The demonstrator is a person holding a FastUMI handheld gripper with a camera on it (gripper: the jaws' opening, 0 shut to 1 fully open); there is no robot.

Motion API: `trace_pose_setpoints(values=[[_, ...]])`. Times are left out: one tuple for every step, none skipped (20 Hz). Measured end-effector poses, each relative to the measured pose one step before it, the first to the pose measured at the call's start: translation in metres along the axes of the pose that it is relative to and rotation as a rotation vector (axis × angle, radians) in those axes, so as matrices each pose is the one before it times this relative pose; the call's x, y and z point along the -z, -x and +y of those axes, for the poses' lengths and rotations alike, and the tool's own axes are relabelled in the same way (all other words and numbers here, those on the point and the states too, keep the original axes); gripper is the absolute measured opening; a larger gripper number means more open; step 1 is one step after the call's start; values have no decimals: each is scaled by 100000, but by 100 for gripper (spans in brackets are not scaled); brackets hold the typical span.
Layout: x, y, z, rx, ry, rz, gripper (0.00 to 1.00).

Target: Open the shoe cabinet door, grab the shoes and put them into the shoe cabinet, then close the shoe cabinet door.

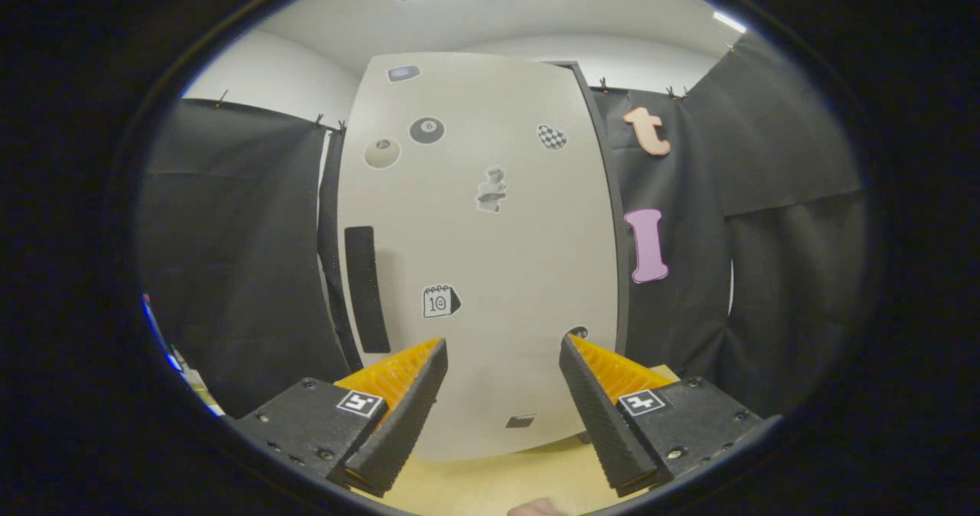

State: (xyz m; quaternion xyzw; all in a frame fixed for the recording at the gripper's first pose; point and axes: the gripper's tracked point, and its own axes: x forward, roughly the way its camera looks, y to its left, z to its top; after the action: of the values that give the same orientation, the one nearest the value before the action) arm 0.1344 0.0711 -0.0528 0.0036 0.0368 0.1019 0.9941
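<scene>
The shoe cabinet stands upright ahead of my fingers, a tall off-white box with its door shut and several small stickers on the front. A black vertical handle strip runs down the door's left side. My gripper is open, with nothing between its orange and black fingers, and it points at the lower part of the door from a short distance. The handle lies just beyond and left of the left fingertip.
The cabinet rests on a pale wooden surface that runs under my fingers. Black cloth hangs on both sides of the cabinet and behind it. Some coloured items show low on the far left.
</scene>
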Motion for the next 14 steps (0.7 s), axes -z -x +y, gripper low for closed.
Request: trace_pose_setpoints(values=[[64, 356, -65, 907, 2223, -456, 97], [-49, 395, -73, 1604, 3927, -552, 97], [-16, 215, -437, 2672, 4243, -489, 97], [-26, 296, -553, 3631, 3035, -1676, 97], [21, 460, -232, 2300, 781, -1309, 97], [229, 1070, 301, -61, -935, -761, 97], [355, 878, 734, -2611, -1398, -272, 97], [578, 820, 663, -2379, -1928, 1411, 97], [687, 950, 498, -1615, -2385, 1764, 97], [271, 819, 102, -607, -2114, 546, 97], [319, 769, 65, 14, -1197, 1089, 97], [248, 596, 103, -419, -126, 1277, 97], [-63, 802, 236, -883, 230, 303, 97], [-425, 807, -52, -128, 499, -564, 97]])
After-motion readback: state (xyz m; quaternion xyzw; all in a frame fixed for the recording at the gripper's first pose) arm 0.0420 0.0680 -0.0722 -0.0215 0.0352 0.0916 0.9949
